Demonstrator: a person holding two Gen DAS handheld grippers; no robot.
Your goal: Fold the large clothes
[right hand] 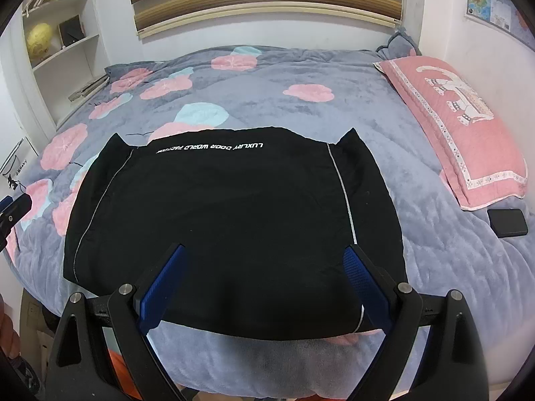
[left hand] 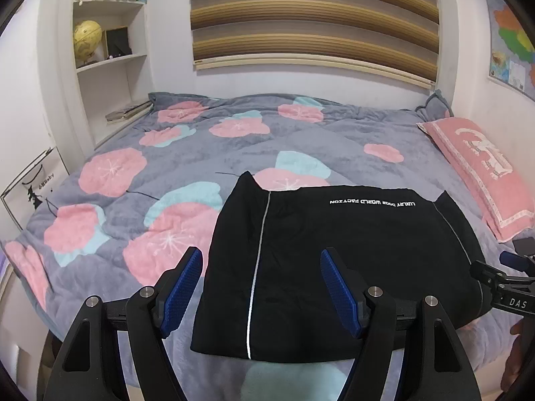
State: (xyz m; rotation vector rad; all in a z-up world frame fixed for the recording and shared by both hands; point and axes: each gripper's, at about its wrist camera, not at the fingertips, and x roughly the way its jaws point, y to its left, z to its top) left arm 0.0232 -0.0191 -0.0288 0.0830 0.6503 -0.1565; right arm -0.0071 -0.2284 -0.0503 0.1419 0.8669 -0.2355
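On bed [right hand: 451, 267], folded black garment [right hand: 234, 217], jaws apart

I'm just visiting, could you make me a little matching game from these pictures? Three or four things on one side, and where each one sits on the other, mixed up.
Things:
1. black garment
2. pink pillow
3. globe
4. small black case

Places:
A. on a wall shelf
B. along the bed's right side
C. spread flat at the bed's near edge
D. on the cover just below the pillow

Pairs: 1-C, 2-B, 3-A, 4-D
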